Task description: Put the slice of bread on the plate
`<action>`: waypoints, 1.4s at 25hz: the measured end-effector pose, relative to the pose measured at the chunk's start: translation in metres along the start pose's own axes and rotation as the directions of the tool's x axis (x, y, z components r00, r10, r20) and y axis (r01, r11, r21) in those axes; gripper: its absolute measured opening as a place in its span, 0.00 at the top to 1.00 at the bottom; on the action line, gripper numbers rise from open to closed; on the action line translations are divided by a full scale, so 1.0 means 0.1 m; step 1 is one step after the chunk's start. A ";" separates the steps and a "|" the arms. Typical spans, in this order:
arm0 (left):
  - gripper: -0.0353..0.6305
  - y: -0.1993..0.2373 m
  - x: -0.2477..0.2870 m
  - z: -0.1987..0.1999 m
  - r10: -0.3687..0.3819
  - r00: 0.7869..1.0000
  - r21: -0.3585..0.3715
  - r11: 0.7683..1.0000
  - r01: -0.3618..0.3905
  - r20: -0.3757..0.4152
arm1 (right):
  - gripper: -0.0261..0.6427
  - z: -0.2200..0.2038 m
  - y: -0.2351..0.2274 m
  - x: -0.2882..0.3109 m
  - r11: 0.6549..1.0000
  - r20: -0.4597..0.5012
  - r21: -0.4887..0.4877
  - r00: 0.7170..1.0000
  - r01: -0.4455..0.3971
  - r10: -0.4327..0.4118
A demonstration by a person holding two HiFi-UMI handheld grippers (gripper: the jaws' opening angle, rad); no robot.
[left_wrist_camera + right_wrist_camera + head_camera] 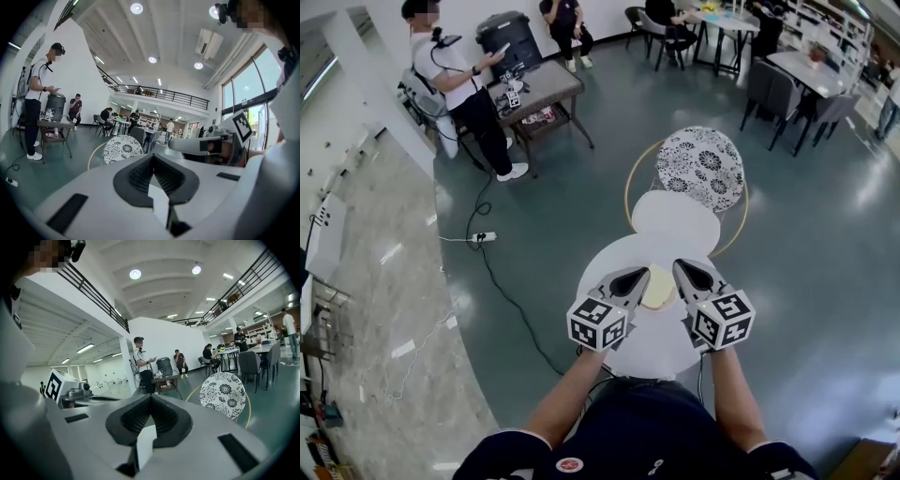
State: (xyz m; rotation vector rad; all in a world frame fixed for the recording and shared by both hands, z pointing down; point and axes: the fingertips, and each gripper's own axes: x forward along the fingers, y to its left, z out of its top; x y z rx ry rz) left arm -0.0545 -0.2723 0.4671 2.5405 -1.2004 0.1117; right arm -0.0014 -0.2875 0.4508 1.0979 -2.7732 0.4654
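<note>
A pale yellow slice of bread (657,293) lies flat on the round white table (628,347), partly hidden between my two grippers. I cannot make out a plate's rim around it. My left gripper (639,274) hovers above the bread's left side, shut and empty. My right gripper (679,266) hovers above its right side, its pads also together with nothing between them. Both gripper views look level across the hall and show neither bread nor table. In the left gripper view, the left gripper (152,157) is shut. In the right gripper view, the right gripper (151,397) is shut.
A chair with a black-and-white patterned round back (703,167) and a white seat (675,220) stands just beyond the table. A person (459,84) stands at a small table (539,89) far left. A cable (502,291) runs across the green floor.
</note>
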 end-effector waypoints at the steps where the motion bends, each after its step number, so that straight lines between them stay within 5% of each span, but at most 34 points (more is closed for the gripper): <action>1: 0.94 -0.02 -0.03 0.05 -0.006 1.000 -0.006 1.000 0.006 0.011 | 0.95 0.03 0.02 -0.01 1.000 0.009 -0.001 1.000 -0.003 0.003; 35: 0.94 -0.21 -0.10 0.35 -0.067 0.996 -0.040 0.997 0.069 0.062 | 0.95 0.35 0.19 -0.08 0.998 0.098 -0.051 0.994 -0.048 0.053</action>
